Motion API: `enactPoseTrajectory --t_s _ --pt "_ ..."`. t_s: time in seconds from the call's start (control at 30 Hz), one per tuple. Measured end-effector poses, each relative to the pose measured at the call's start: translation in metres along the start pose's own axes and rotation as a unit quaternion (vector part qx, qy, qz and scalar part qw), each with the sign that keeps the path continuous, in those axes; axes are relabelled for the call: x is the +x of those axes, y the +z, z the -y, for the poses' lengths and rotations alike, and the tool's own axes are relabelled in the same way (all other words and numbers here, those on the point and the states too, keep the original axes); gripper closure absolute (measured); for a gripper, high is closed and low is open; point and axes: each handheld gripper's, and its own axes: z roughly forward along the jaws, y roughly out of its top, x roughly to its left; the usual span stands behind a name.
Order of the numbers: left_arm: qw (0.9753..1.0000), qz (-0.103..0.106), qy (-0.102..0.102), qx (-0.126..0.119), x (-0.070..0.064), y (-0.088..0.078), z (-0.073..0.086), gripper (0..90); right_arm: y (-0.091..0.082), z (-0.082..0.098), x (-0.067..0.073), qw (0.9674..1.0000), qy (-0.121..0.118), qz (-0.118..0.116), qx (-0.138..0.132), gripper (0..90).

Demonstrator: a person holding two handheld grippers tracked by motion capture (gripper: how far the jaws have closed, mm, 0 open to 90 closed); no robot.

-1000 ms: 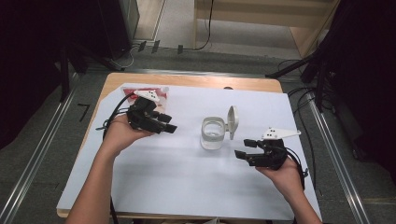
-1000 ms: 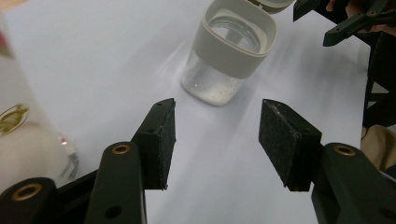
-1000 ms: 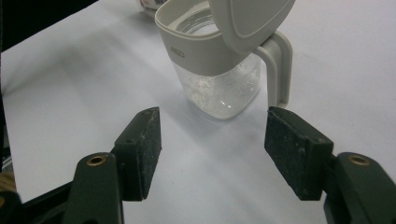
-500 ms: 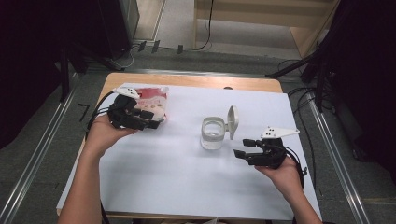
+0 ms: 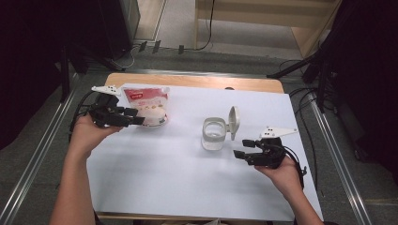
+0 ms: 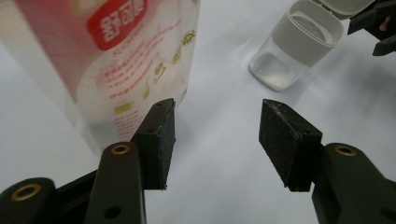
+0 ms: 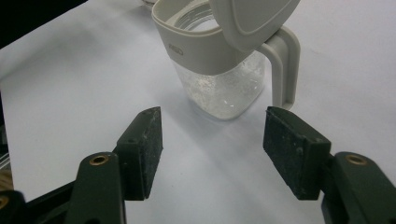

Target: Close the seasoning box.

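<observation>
Pouch [image 5: 146, 105], red and white, stands just ahead of our left gripper [image 5: 136, 118], whose open jaws grip nothing; one pad [image 6: 159, 135] sits right beside its lower edge. Our right gripper [image 5: 240, 149] waits open and empty too, with the clear jar [image 5: 214, 133], lid flipped up, just beyond its jaws.

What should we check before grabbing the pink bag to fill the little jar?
1. Left gripper open: ok.
2. Pink bag standing upright: ok.
3. Bag between the left gripper's pads: not ok, it sits beside one pad.
4. Jar lid flipped open: ok.
5. Right gripper open, jar in front of it and apart: ok.
6. Bag's top opened for pouring: cannot tell.
</observation>
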Motion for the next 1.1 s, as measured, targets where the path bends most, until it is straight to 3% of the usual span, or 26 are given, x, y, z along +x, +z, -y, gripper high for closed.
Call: enactPoseTrajectory --t_s 0.37,0.6,1.1 --pt "0.9992 -0.029 -0.027 -0.011 0.019 -0.018 0.009 46.5 -0.001 0.001 0.000 1.0000 0.004 0.005 -0.001 38.3" --pt "0.9979 -0.047 -0.042 -0.016 0.034 -0.014 0.009 43.1 -0.003 0.004 -0.001 0.9999 0.004 0.009 0.002 38.5" --pt "0.9989 -0.032 -0.016 -0.029 0.040 0.008 -0.015 43.7 -0.009 0.012 0.003 0.9997 0.009 0.021 0.000 38.9"
